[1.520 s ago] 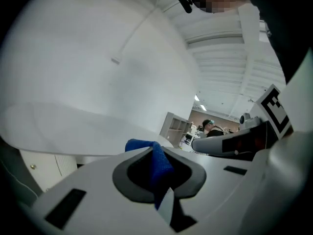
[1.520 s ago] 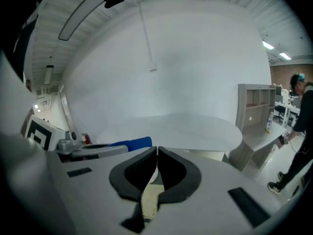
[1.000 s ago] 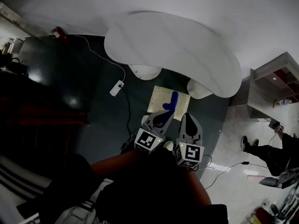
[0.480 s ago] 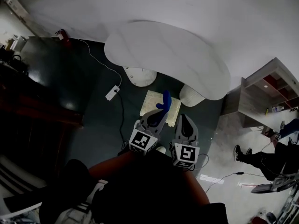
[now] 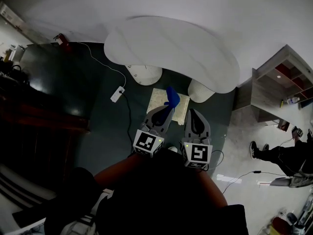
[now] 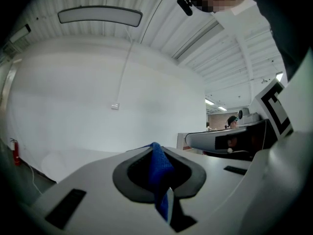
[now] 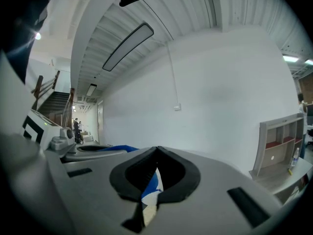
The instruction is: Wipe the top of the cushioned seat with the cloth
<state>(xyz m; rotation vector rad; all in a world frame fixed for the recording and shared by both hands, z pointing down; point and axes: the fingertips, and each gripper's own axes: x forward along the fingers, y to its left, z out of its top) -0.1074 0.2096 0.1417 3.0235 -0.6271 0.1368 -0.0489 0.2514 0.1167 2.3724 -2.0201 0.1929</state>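
1. Where the jaws of the left gripper (image 6: 155, 151) come together, clamped shut on a fold of the blue cloth (image 6: 159, 173), with the fold poking up just past the tips and a strip hanging down through the slot behind them.
2. From the head view, cloth right at the tip of that gripper, raised over a pale square mat (image 5: 157, 99) on the dark floor (image 5: 107, 121).
3. Just short of the cushioned seat (image 5: 171, 48) and not touching it; seat white, long and curved, standing on two white round bases (image 5: 144, 75) beyond both grippers.
4. On the right gripper (image 7: 156, 151), tips pressed together with nothing seen pinched at them; a sliver of blue and pale colour showing through the lower slot, impossible to tell whether held or merely behind.
5. Held side by side and close, low before the body, both pointing forward toward the seat; left one angled slightly toward the right one, forearms (image 5: 120, 169) converging behind them.
6. Off to the left of the mat, a white plug block (image 5: 116, 93) with its cable on the floor; far right, an open shelf unit (image 5: 276, 89).
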